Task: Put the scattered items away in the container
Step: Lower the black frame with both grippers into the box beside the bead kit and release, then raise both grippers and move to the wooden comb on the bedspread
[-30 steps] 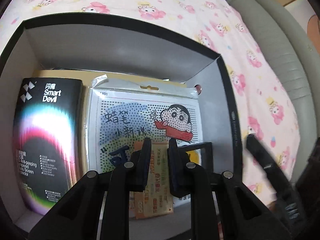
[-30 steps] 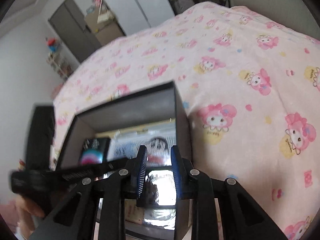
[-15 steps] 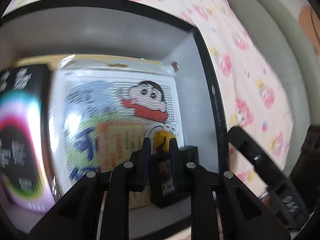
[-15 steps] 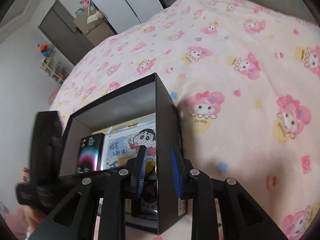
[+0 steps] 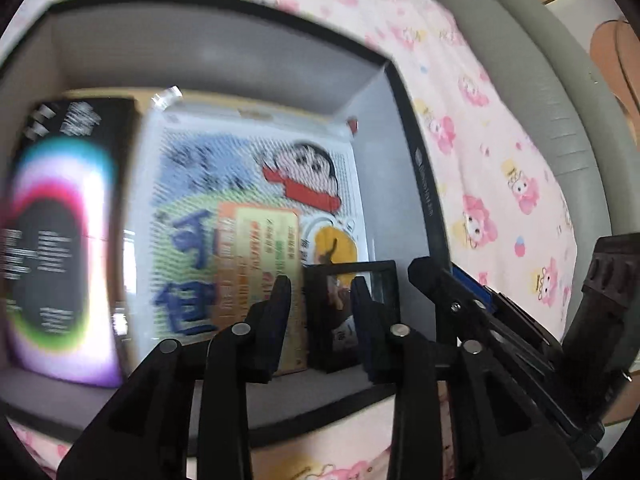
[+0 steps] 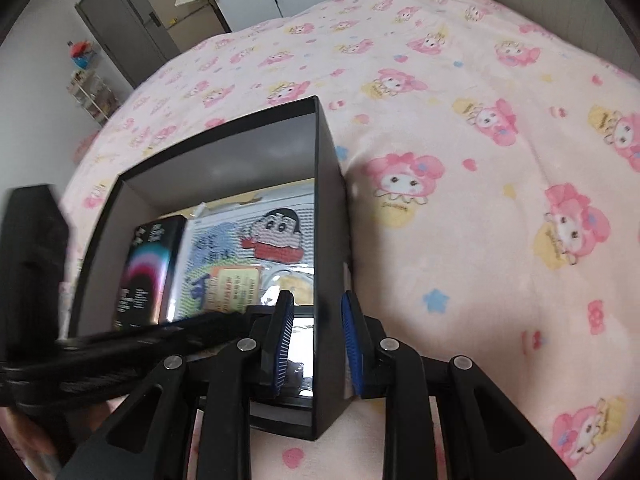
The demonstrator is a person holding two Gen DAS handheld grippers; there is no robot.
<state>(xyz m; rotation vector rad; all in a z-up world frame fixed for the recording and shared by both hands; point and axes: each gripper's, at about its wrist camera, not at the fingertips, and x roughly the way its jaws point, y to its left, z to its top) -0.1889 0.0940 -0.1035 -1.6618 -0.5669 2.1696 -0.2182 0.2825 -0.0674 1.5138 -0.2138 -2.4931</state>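
Black cardboard box [image 6: 328,216] holds every visible item, small black-framed card [image 5: 352,312] included; left gripper [image 5: 320,304] and right gripper [image 6: 316,340] both gape empty, the right astride the box wall.

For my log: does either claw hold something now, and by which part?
Nothing seems held. The left claw is open over the small black frame; the right claw stands open astride the box wall.

Left gripper [image 5: 320,292] points downward, jaws parted; right gripper [image 6: 316,320] sits just beside it, jaws also parted
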